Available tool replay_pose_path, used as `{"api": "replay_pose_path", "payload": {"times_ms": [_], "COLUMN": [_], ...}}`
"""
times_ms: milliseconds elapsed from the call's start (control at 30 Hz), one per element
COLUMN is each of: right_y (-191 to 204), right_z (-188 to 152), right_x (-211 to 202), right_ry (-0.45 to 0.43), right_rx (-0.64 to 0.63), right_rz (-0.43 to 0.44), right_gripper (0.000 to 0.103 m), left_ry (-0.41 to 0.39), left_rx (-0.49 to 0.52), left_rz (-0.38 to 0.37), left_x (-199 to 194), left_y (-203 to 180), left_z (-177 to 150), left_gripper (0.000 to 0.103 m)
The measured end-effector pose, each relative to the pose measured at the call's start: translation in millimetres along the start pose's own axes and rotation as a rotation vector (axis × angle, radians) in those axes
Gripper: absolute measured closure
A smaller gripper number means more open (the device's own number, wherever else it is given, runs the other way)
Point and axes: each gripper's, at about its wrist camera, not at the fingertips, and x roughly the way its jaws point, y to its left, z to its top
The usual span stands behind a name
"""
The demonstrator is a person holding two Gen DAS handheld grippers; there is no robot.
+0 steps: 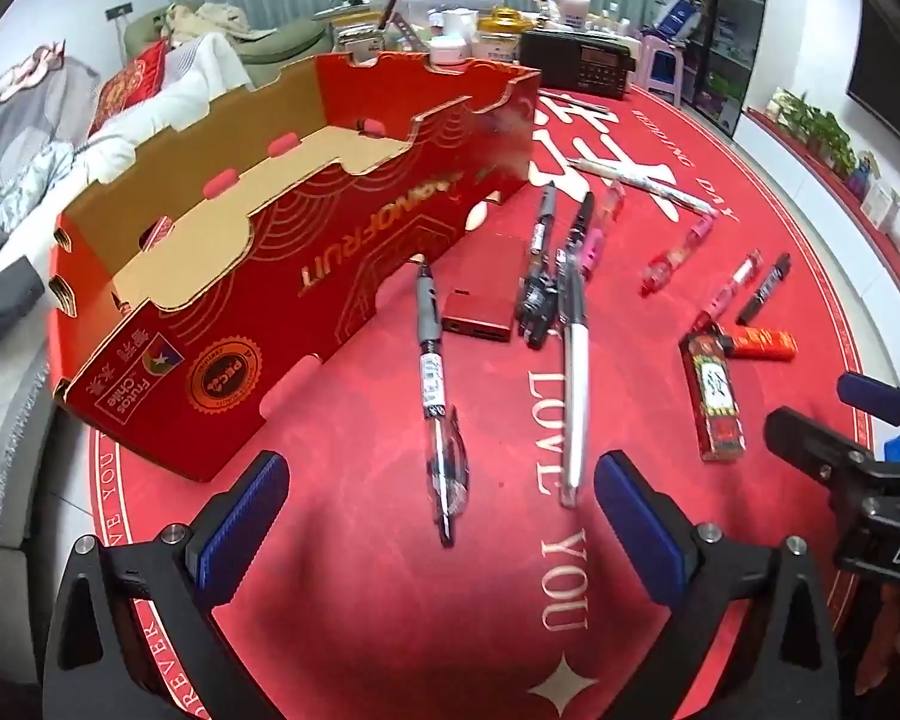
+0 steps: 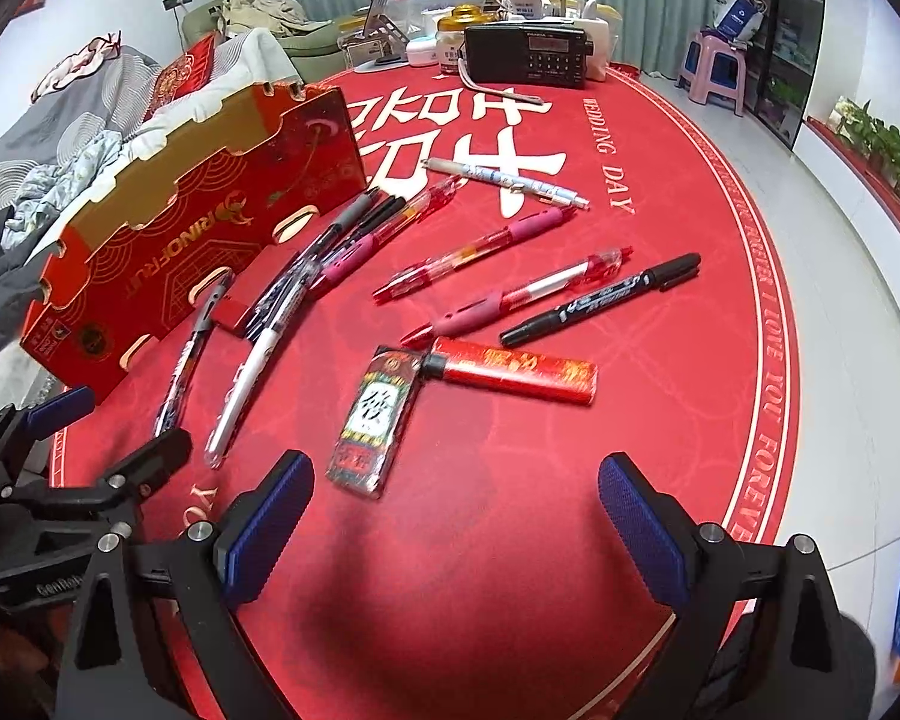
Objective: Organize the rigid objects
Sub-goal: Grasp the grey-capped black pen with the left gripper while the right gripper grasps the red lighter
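Both tongs hang wide open and empty above the red surface [image 2: 660,420]: the left tongs [image 1: 441,516] over a clear-barrelled pen [image 1: 435,396], the right tongs [image 2: 456,516] just short of a patterned lighter [image 2: 369,420]. Pens, a black marker [image 2: 600,300] and a second, red lighter [image 2: 510,369] lie scattered beside the empty cardboard box [image 1: 258,252]. Likely first step: lower the left tongs square across the pen's barrel, close mid-length so it won't swing, then carry it over the box's low wall
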Motion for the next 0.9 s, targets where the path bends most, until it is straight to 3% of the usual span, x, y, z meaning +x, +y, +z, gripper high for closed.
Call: {"api": "replay_pose_path", "payload": {"times_ms": [200, 533, 600, 733, 900], "right_y": [-15.4, -29.6, -29.8, -35.6, -37.8], "right_z": [14.5, 26.8, 31.0, 39.0, 38.0], "right_x": [13.0, 25.7, 29.1, 38.4, 44.6], "right_ry": [0.022, 0.054, 0.066, 0.102, 0.134], "right_rx": [-0.035, -0.083, -0.148, -0.207, -0.234], "right_rz": [-0.008, -0.009, -0.01, 0.025, 0.078], "right_gripper": [0.009, 0.01, 0.014, 0.036, 0.036], "left_ry": [0.033, 0.065, 0.066, 0.054, 0.103], "left_rx": [-0.045, -0.05, -0.048, -0.06, -0.051], "left_rz": [-0.005, -0.03, -0.015, 0.01, 0.02], "left_x": [24.6, 28.7, 31.7, 32.8, 41.5], "left_y": [7.6, 3.9, 2.6, 1.6, 2.7], "left_z": [23.1, 20.2, 23.4, 29.5, 29.3], "left_gripper": [0.002, 0.003, 0.004, 0.004, 0.004]}}
